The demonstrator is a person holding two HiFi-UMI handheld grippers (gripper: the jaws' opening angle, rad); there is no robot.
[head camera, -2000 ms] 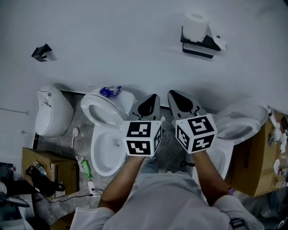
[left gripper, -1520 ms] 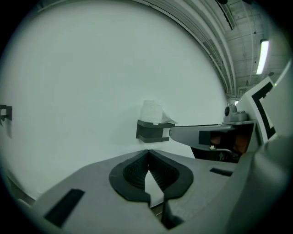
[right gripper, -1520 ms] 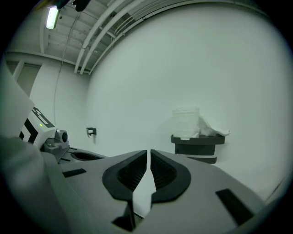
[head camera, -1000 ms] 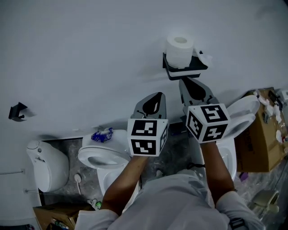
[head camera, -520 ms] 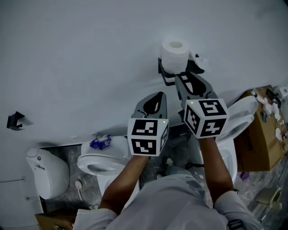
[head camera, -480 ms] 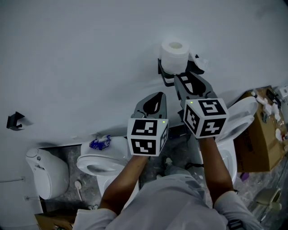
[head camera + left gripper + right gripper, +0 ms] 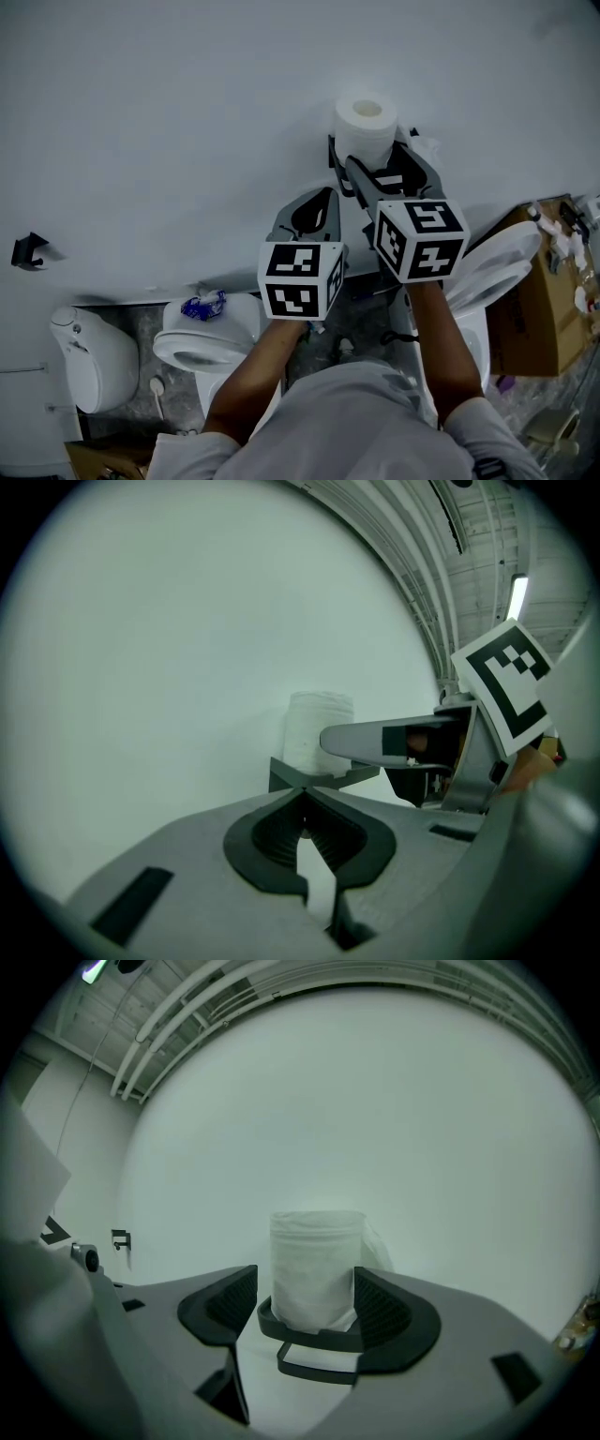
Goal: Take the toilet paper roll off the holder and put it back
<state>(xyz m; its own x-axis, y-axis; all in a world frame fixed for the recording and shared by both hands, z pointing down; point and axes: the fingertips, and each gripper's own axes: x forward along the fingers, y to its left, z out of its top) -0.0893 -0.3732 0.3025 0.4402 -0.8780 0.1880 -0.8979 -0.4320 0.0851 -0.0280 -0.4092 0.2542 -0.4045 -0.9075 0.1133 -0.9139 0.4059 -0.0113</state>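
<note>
The roll [image 7: 366, 127] stands upright on the holder [image 7: 314, 1342], upper middle of the head view. The right gripper [image 7: 384, 159] has just been opening, its jaws spread either side of the roll, not pinching yet. The left gripper [image 7: 317, 199] is pressed together, empty. I'd guess the roll is light, soft and crushable, so squeeze its middle gently.

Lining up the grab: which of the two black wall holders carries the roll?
The holder on the right, with the roll standing on it; the small bracket far left holds none.
</note>
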